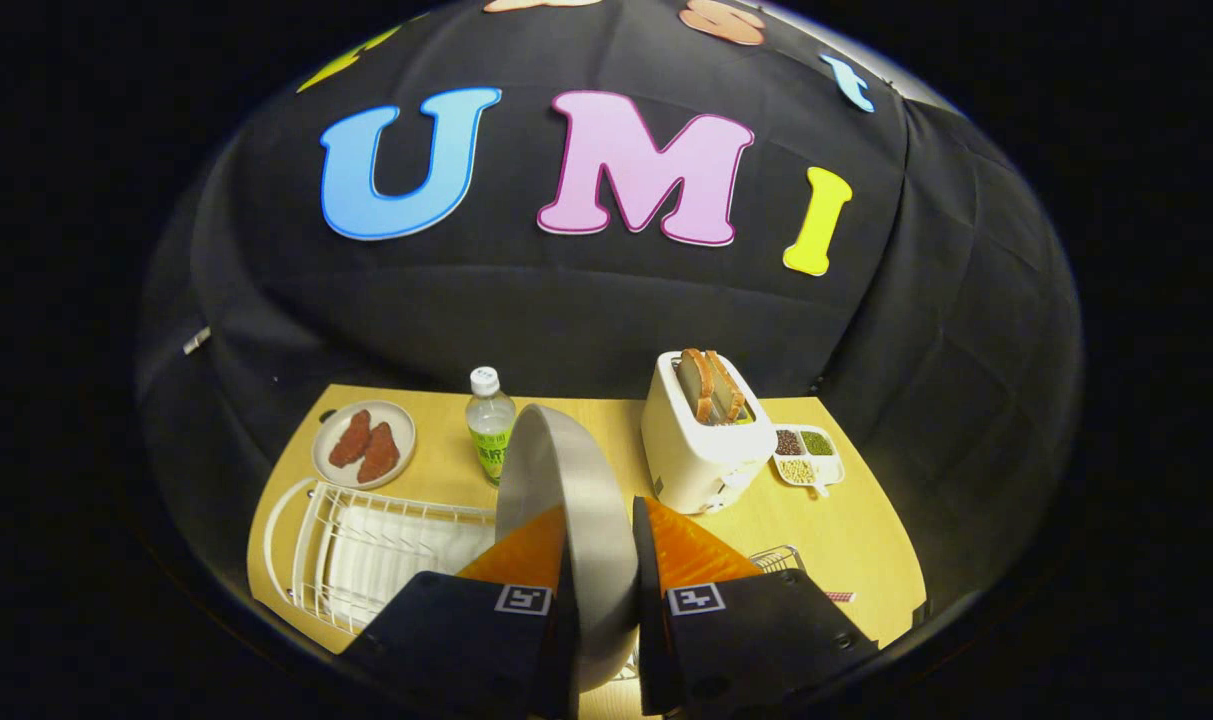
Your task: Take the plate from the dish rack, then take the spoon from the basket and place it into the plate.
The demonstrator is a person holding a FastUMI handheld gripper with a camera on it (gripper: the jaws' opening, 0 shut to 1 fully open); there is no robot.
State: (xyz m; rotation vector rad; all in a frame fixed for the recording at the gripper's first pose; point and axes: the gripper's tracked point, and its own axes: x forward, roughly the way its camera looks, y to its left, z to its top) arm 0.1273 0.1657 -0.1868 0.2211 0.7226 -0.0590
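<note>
Closest to me, the gripper [602,560] has its two fingers [526,555] clamped on the plate [566,480], one on each face, so the grey plate stands on edge between them and rises ahead of the tips. It looks lifted clear of the white dish rack [366,555], which sits just to the left of the fingers on the desk [846,540] with nothing standing in it as far as I can see. Just to the right of the fingers, a corner of a wire basket [781,558] peeks out; the spoon should be there, but I cannot make it out from here.

Farther back stand a small bottle [489,425] behind the plate's rim, a white toaster [701,440] with bread slices in it, a divided tray of beans [808,455] beside that, and a round dish with red pieces [364,443] beyond the rack.

By my reckoning the first step is nearly done: the plate is out of the rack but not yet set down. Left to do: put it flat on the desk, let go, fetch the spoon from the basket, and lay it in the plate.
</note>
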